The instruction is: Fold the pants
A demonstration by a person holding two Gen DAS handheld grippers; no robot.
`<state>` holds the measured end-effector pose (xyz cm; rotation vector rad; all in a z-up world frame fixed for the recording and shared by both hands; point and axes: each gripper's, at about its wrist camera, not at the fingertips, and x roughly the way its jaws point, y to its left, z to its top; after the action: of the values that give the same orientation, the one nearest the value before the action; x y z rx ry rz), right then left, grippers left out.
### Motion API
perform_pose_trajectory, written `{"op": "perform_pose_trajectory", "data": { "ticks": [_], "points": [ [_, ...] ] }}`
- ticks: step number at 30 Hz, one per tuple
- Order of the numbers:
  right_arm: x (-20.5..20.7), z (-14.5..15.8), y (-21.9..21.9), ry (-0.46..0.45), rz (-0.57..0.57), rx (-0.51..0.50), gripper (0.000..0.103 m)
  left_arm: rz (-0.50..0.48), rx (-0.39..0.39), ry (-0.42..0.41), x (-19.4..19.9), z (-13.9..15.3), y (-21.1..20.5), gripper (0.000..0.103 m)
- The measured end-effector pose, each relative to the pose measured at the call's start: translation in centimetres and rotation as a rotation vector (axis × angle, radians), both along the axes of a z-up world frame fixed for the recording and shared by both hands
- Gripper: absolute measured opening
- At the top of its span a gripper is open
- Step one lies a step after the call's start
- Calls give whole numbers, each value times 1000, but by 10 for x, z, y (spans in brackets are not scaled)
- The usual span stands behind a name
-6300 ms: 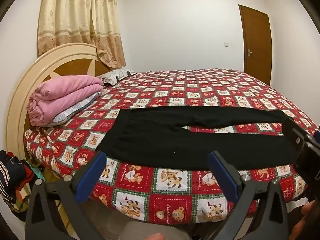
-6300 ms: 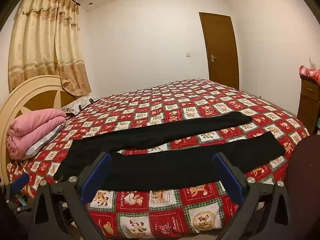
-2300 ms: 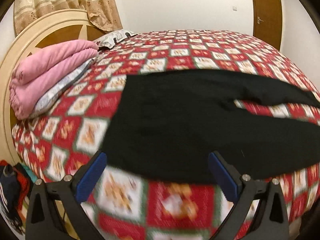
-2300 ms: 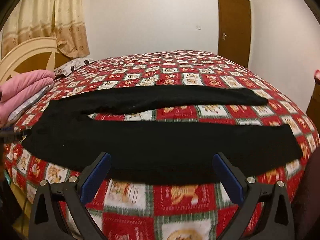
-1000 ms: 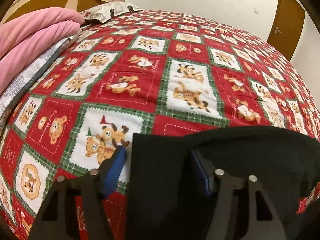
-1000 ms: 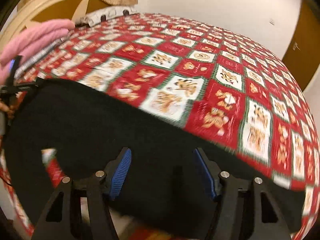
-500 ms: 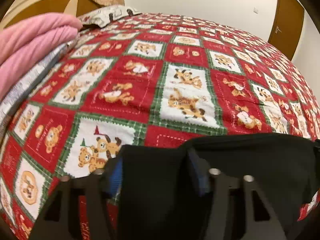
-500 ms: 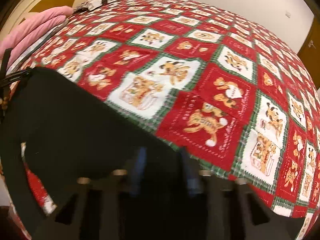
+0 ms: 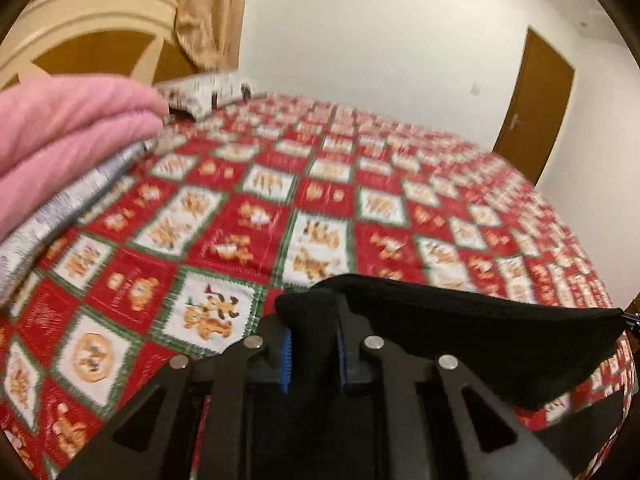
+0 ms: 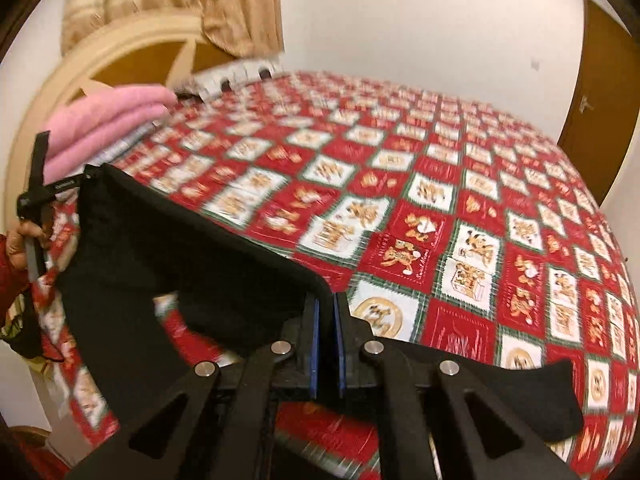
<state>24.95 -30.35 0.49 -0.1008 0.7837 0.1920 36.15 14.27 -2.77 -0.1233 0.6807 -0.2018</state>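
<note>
- Patterned red bedspread (image 9: 248, 216) fills both wrist views, with a cream headboard (image 10: 132, 56), a folded pink quilt (image 9: 60, 128) at the pillow end, and a brown door (image 9: 532, 108) on the far wall.
- My left gripper (image 9: 312, 344), spread wide above the bed a few seconds ago, now has its blue pads pressed together on one corner of the black pants (image 9: 460, 328).
- My right gripper (image 10: 325, 320) has likewise shut its pads on the pants' near edge, further along.
- Between the two grips the fabric hangs lifted off the bedspread in a taut span; earlier it lay flat with both legs spread apart.
- Both views are motion-blurred, so I judge the lift is under way.
- Meaning for the task: the near leg is secured and can be carried over the far leg, which is hidden here, for the first lengthwise fold.
</note>
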Motion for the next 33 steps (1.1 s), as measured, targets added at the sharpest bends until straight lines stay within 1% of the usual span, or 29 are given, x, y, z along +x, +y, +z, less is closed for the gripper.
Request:
{"op": "perform_pose_trajectory", "data": {
  "ticks": [3,7,8,10,12,14,17,18,19,20,21,22,23,24,26,27,28,29,30,31,33],
  "points": [
    [-51,5,16,-48,4,-4,7,-14,-11,-65,-37,10,9,18],
    [-101,-13,35,-66,21,-50,7,-29,-28,-96,-79,1,25,18],
    [-116,-24,44,-65,33,-82,7,-35,-26,-103,-90,-5,28,18],
    [-131,-41,51,-54,43,-120,7,-42,-16,-112,-107,-18,33,19],
    [-143,-64,61,-28,48,-159,7,-41,0,-95,-118,-32,37,21],
    [-151,-89,69,5,55,-186,7,-35,27,-57,-125,-51,38,23],
    [-159,-122,77,51,61,-240,7,-24,46,-34,-136,-69,41,26],
    [-162,-133,80,65,68,-271,7,-23,55,-29,-136,-73,42,30],
    [-164,-138,82,60,73,-295,7,-19,64,-27,-140,-77,43,34],
    [-169,-140,86,28,80,-333,8,-10,75,-20,-141,-80,45,46],
    [-171,-141,87,24,81,-352,8,-2,85,-15,-144,-83,48,58],
    [-172,-141,87,24,78,-354,8,14,92,-13,-146,-85,52,66],
    [-173,-141,86,22,73,-353,9,28,93,-10,-152,-88,58,81],
    [-174,-141,85,25,70,-355,10,39,91,-8,-155,-88,63,91],
    [-177,-140,86,32,72,-363,13,41,81,5,-163,-88,75,98],
    [-178,-138,85,47,74,-354,14,27,84,11,-168,-86,79,98],
    [-179,-136,85,59,75,-338,17,10,102,15,-172,-86,80,98],
    [-179,-131,84,76,81,-294,19,-3,131,14,-176,-84,79,98],
    [-180,-122,81,83,91,-227,19,-14,171,10,-181,-83,77,98],
    [-183,-116,83,81,96,-191,19,-26,227,1,-185,-81,73,98],
    [-182,-95,82,42,97,-112,19,-39,343,-24,-191,-77,65,99]
  ]
}}
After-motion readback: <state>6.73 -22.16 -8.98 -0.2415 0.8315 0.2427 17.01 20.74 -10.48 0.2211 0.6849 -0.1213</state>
